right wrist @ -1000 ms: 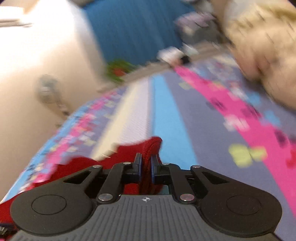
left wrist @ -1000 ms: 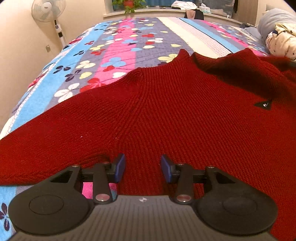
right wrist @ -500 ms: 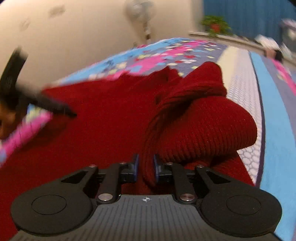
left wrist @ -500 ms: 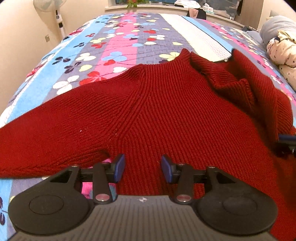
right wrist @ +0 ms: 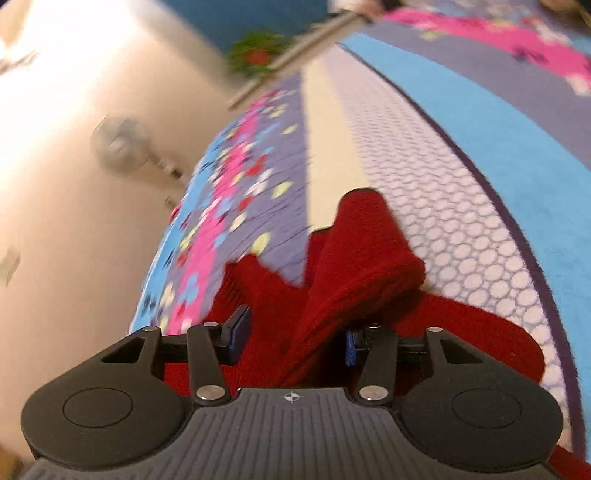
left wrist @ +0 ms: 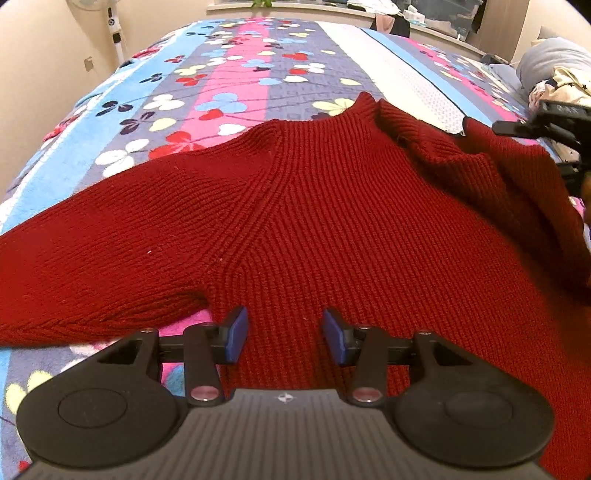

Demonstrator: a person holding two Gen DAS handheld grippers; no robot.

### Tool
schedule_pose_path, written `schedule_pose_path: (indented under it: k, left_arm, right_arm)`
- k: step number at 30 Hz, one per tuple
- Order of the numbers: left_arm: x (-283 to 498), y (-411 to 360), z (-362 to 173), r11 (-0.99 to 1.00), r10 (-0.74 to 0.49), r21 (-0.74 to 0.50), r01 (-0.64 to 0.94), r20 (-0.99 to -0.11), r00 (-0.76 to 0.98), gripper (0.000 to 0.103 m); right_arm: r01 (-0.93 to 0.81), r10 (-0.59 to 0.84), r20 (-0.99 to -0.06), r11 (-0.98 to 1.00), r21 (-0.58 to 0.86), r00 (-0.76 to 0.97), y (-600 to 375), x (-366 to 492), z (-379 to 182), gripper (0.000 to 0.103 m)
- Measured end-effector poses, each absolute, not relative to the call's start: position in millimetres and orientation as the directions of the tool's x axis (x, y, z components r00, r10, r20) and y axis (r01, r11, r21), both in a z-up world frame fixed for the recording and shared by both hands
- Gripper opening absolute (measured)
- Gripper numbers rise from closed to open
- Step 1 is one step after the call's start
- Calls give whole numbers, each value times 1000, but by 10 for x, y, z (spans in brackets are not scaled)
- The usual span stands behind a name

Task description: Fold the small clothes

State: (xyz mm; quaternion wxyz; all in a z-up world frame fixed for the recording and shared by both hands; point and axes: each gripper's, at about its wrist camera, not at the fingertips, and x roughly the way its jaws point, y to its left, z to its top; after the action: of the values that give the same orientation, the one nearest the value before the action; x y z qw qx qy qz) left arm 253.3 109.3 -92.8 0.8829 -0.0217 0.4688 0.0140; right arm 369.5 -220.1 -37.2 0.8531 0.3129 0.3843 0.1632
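Red ribbed knit fills my view: the sweater (left wrist: pixel 314 221) lies spread across the bed (left wrist: pixel 236 74), one sleeve running out to the left, the neckline at the far edge, the right side bunched up into folds. My left tool (left wrist: pixel 282 334) hovers low over the sweater's near hem, its blue pads spread apart with the knit showing between them and neither pad pressing on it. My right tool (right wrist: pixel 291 338) has just been opening; its jaws now stand apart, and a thick fold of the sweater (right wrist: pixel 354 266) still lies between them, draped against the right pad while the left pad stands clear of it. In the left view that right tool (left wrist: pixel 546 122) shows dark at the sweater's far right edge. Beneath it all is the bedspread, striped in blue, pink, purple and white with a clover print. A standing fan (left wrist: pixel 110 22) is by the cream wall, a potted plant (right wrist: pixel 255 55) on the sill beyond the bed, and pillows (left wrist: pixel 554 70) piled at the right.
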Motion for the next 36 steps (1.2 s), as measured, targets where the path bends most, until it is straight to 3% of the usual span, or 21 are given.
schedule_pose_path:
  k: [1, 2, 5, 7, 9, 11, 13, 14, 16, 17, 20, 27, 36]
  left_arm:
    - [2535, 1099, -931, 999, 2, -27, -44, -829, 560, 51]
    - [2537, 1100, -931, 999, -1, -30, -43, -829, 559, 51]
    - [2543, 1120, -933, 998, -9, -40, -42, -830, 558, 51]
    - [2542, 1121, -933, 998, -10, -39, -40, -830, 558, 51]
    - [2541, 1109, -932, 999, -8, -36, -39, -830, 557, 51]
    - [2541, 1094, -933, 999, -4, -28, -36, -830, 558, 51]
    - [2535, 1082, -937, 999, 1, -21, -32, -829, 560, 51]
    - [2533, 1074, -939, 999, 2, -17, -29, -828, 561, 52]
    - [2530, 1060, -947, 1000, 6, -10, -25, -827, 562, 53]
    - [2529, 1052, -951, 1000, 7, -7, -24, -827, 562, 53]
    - [2519, 1026, -961, 1000, 17, 9, -17, -824, 566, 54]
    - [2515, 999, -995, 1000, 28, 31, -5, -817, 576, 56]
    - [2394, 1001, -1041, 1000, 23, 20, -12, -780, 625, 58]
  right_arm:
    - [-3, 511, -558, 739, 673, 654, -2255, 3762, -381, 38]
    - [19, 499, -557, 733, 680, 663, -2288, 3782, -382, 13]
    - [-29, 426, -473, 766, 642, 771, -2546, 3711, -46, 10]
    - [-35, 306, -360, 802, 596, 881, -2875, 3548, 283, 10]
    - [72, 76, -244, 834, 547, 967, -3353, 3278, 528, 11]
    - [285, -217, -203, 864, 416, 955, -3766, 3072, 552, 16]
    - [522, -441, -306, 806, 279, 844, -4236, 3035, 332, 24]
    - [596, -472, -402, 753, 279, 784, -4544, 3002, 128, 32]
    - [732, -517, -553, 616, 290, 654, -5068, 2785, -317, 33]
    - [784, -550, -586, 558, 272, 595, -5228, 2644, -473, 33]
    - [809, -511, -644, 487, 328, 569, -5583, 2242, -897, 30]
    - [695, -422, -556, 498, 518, 716, -5689, 1972, -955, 36]
    - [519, -202, -584, 730, 446, 786, -4886, 2153, -428, 36]
